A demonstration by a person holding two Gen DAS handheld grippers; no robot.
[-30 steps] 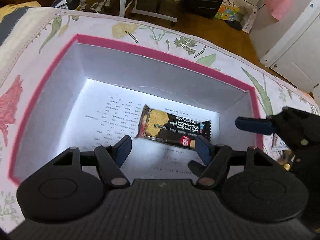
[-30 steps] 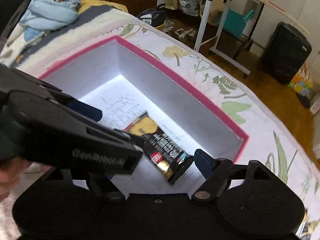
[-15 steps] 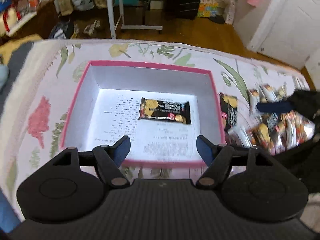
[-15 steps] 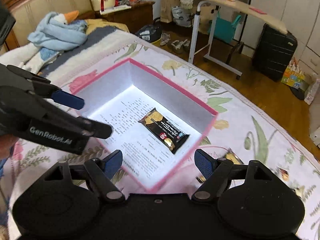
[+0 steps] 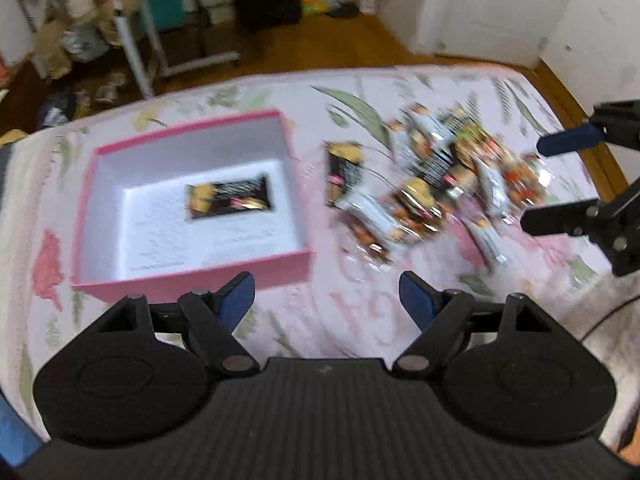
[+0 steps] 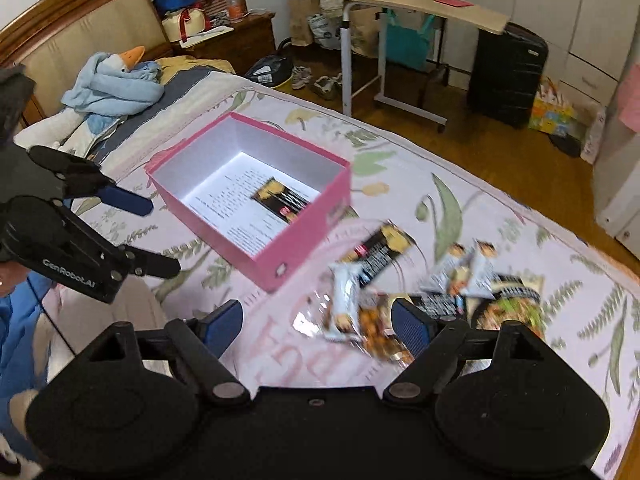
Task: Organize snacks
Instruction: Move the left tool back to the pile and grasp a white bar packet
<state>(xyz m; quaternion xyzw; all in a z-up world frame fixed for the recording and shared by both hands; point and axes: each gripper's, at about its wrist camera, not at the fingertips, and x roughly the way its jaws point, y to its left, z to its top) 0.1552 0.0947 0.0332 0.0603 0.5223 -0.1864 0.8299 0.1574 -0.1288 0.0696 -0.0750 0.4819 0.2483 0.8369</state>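
A pink box (image 5: 192, 280) with a white inside sits on the floral bedspread; it also shows in the right wrist view (image 6: 304, 240). One black and gold snack bar (image 5: 228, 200) lies inside it, seen in the right wrist view too (image 6: 284, 200). A pile of snack packets (image 5: 436, 192) lies on the bedspread right of the box, and it shows in the right wrist view (image 6: 420, 284). My left gripper (image 5: 327, 294) is open and empty above the bedspread near the box's front corner. My right gripper (image 6: 316, 318) is open and empty over the near side of the pile.
The bed's edge and wooden floor (image 6: 500, 152) lie beyond the box. A rolling side table (image 6: 416, 4) and a black suitcase (image 6: 508, 72) stand on the floor. A blue blanket with a plush goose (image 6: 112, 84) lies at the bed's head.
Both grippers have pulled up and back out of the box, leaving the snack bar inside. They have swung right, so the snack pile has come into view.
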